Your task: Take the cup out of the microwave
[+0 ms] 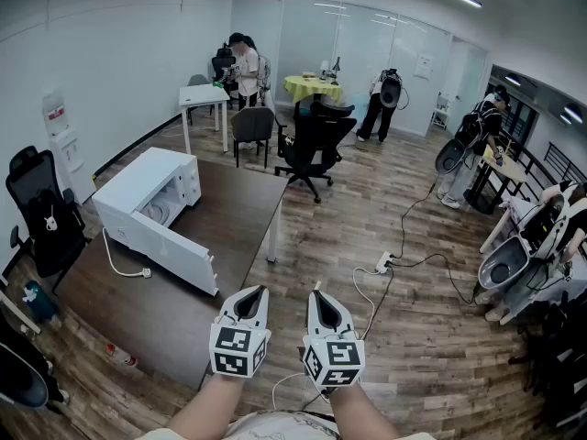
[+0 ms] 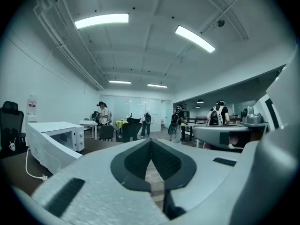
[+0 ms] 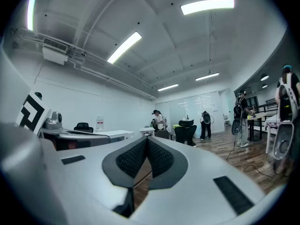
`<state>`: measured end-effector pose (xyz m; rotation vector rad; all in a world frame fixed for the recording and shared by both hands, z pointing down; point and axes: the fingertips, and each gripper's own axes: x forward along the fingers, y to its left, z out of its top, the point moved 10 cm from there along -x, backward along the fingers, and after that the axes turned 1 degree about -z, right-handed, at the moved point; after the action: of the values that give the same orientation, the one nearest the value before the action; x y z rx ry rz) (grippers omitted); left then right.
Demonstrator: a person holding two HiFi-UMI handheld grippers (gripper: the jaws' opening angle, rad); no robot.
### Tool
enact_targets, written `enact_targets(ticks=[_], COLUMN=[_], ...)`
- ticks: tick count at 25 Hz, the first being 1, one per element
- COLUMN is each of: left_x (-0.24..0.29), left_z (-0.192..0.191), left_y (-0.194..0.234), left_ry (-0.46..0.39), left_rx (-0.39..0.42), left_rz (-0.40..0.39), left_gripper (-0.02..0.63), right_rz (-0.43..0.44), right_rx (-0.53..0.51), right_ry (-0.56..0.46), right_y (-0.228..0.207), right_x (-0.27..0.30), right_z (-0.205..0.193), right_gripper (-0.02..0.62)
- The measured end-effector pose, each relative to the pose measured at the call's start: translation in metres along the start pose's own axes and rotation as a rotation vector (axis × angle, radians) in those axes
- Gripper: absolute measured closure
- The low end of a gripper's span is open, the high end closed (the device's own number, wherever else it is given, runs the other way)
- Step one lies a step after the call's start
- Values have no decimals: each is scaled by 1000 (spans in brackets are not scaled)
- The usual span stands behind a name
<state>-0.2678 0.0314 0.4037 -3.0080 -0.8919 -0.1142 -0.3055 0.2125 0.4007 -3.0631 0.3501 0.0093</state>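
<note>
The white microwave [image 1: 151,214] stands on the dark brown table [image 1: 234,209] at the left, and its door [image 1: 170,250] hangs open toward me. A pale round shape shows inside its cavity [image 1: 159,211]; I cannot tell whether it is the cup. My left gripper [image 1: 252,291] and right gripper [image 1: 319,294] are held side by side, level, over the wooden floor past the table's near corner, well short of the microwave. Both are shut with nothing between their jaws. In the left gripper view the microwave [image 2: 54,142] sits far left of the closed tips [image 2: 151,141]. The right gripper [image 3: 146,140] faces the room.
A power strip [image 1: 383,264] and cables lie on the floor ahead to the right. Black office chairs [image 1: 312,145] stand beyond the table and another [image 1: 37,209] stands at its left. Several people stand at the back and at the right. A white cord [image 1: 124,269] trails from the microwave.
</note>
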Motion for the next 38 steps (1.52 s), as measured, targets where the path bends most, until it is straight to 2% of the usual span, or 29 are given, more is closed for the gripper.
enact_targets(ticks=[9, 21, 28, 32, 38], left_x=[20, 91, 112, 121, 145], left_z=[4, 6, -6, -10, -16], left_y=[-17, -88, -122, -124, -98], left_ry=[-1, 26, 49, 69, 72], left_rx=[3, 3, -19, -17, -29], left_rz=[33, 107, 162, 191, 224], left_gripper=[594, 594, 594, 594, 594], right_rz=[20, 113, 180, 218, 262], right_rx=[19, 30, 30, 44, 38], right_ry=[-6, 14, 35, 56, 72], right_y=[-28, -127, -172, -179, -177], right_x=[3, 14, 11, 16, 55], right_z=[0, 2, -8, -16, -27], right_gripper=[580, 580, 579, 578, 578])
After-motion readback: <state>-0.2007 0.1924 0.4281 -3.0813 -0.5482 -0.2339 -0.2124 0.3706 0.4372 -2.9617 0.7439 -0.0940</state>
